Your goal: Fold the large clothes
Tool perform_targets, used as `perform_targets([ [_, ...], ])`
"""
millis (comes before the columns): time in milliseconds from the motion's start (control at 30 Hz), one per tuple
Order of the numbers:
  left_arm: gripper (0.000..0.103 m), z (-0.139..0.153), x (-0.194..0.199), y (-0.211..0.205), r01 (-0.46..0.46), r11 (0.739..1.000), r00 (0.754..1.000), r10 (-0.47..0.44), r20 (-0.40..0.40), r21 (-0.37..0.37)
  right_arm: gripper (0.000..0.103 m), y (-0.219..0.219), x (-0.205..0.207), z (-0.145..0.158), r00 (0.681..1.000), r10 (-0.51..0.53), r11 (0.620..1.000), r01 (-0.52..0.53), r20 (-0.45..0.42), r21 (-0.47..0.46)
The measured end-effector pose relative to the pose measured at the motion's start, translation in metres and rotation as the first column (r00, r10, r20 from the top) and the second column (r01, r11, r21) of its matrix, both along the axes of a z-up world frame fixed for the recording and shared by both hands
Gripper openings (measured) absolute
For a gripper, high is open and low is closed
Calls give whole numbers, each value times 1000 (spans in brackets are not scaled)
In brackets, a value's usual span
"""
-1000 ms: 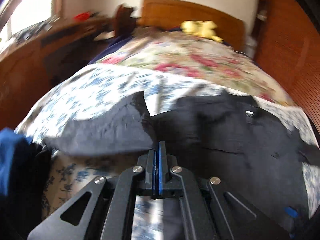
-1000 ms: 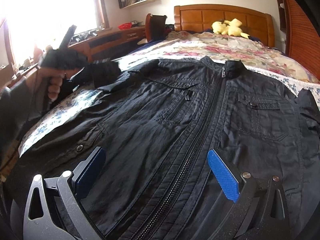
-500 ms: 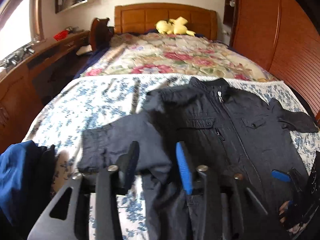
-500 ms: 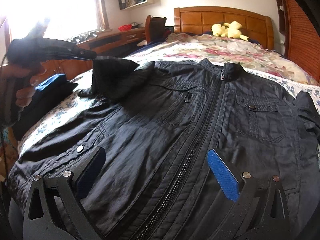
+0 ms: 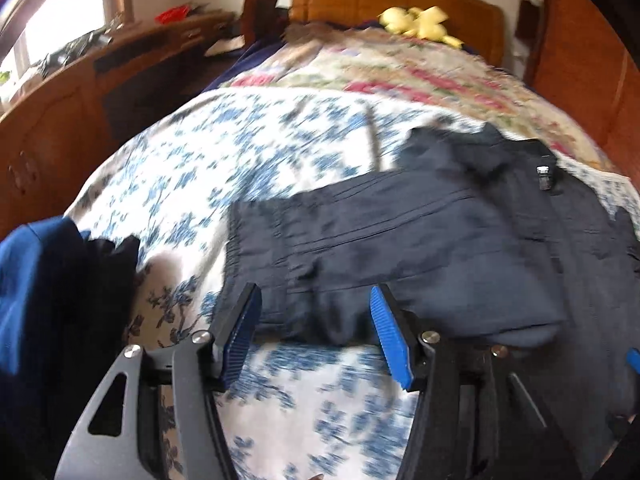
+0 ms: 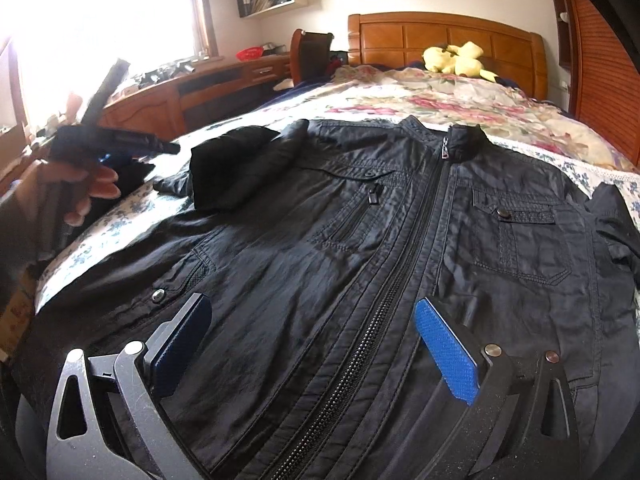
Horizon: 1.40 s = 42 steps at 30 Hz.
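The left gripper (image 5: 316, 312) hangs over the near edge of the bed with its jaws opening; the cuff end of the jacket's sleeve (image 5: 320, 264) lies on the sheet in the gap between the blue pads (image 5: 386, 332), and neither pad presses on it. From there the sleeve runs across toward the collar, folded over the body of the black jacket (image 6: 360, 240). The right gripper (image 6: 312, 344) is spread wide above the jacket's lower front, the zip (image 6: 360, 320) running up between its fingers, with nothing clamped. The jacket lies face up and zipped on the blue-flowered sheet (image 5: 224, 152), its collar toward the headboard (image 6: 448, 36). To the left a hand (image 6: 88, 188) holds the other gripper's handle. A yellow soft toy (image 6: 460, 58) sits by the headboard, and dark blue clothes (image 5: 44, 280) lie at the bed's left edge.
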State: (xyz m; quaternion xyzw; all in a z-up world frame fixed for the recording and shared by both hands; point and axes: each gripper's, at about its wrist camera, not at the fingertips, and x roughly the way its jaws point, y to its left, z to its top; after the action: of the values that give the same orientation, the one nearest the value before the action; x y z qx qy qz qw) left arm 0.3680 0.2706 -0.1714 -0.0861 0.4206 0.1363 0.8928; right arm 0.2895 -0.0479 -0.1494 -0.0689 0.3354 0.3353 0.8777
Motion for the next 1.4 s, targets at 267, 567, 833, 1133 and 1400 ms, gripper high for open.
perform_targets([
  [267, 57, -34, 12, 28, -67, 998, 995, 67, -67, 3, 103, -1, 1, -1, 1000, 3, 1000, -3, -4, 1],
  [567, 62, -48, 15, 36, -95, 995, 992, 93, -84, -28, 103, -2, 0, 0, 1000, 0, 1000, 0, -1, 5],
  [833, 17, -35, 18, 25, -69, 996, 993, 63, -105, -54, 103, -1, -2, 1, 1000, 0, 1000, 0, 8, 4],
  [1133, 8, 71, 10, -61, 49, 995, 996, -56, 74, 91, 103, -18, -6, 15, 1000, -11, 999, 11, 4, 50],
  [1400, 8, 148, -14, -170, 236, 959, 938, -266, 221, 154, 103, -56, -22, 36, 996, -61, 997, 58, 67, 49],
])
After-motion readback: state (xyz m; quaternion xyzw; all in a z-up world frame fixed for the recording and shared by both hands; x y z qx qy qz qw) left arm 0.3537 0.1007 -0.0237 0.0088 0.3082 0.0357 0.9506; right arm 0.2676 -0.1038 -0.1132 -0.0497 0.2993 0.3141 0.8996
